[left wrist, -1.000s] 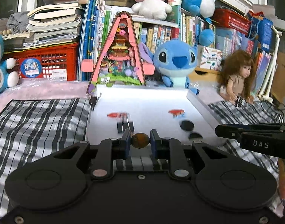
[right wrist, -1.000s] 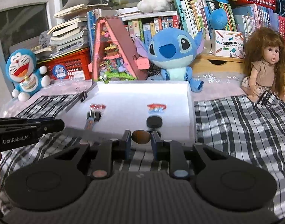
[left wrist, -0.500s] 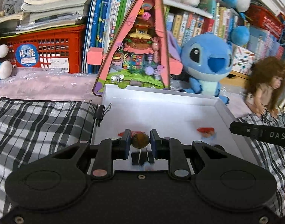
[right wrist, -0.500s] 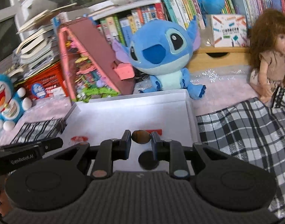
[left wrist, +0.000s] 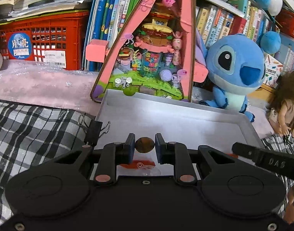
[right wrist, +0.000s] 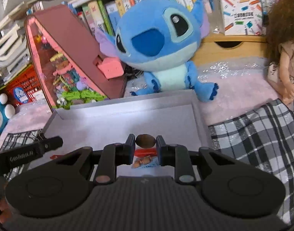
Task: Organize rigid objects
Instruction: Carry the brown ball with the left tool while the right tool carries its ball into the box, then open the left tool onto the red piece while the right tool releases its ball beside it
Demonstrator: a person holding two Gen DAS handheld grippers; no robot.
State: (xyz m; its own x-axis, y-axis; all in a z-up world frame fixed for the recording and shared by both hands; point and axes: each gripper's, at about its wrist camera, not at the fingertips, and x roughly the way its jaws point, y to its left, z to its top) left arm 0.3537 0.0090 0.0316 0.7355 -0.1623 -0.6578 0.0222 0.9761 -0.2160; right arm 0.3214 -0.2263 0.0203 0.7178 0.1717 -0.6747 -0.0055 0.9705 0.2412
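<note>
Where labels lie, white tray (left wrist: pixel 241 124).

left gripper (left wrist: pixel 145 147): black plastic, blue pads, copper rivets | right gripper (right wrist: pixel 145 147): black, ribbed grey housing, white "DAS" marking

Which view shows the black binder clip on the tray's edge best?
Left wrist: the binder clip sits clearly on the tray left rim, handles visible. Right wrist shows only a dark glimpse behind the left gripper.
</note>
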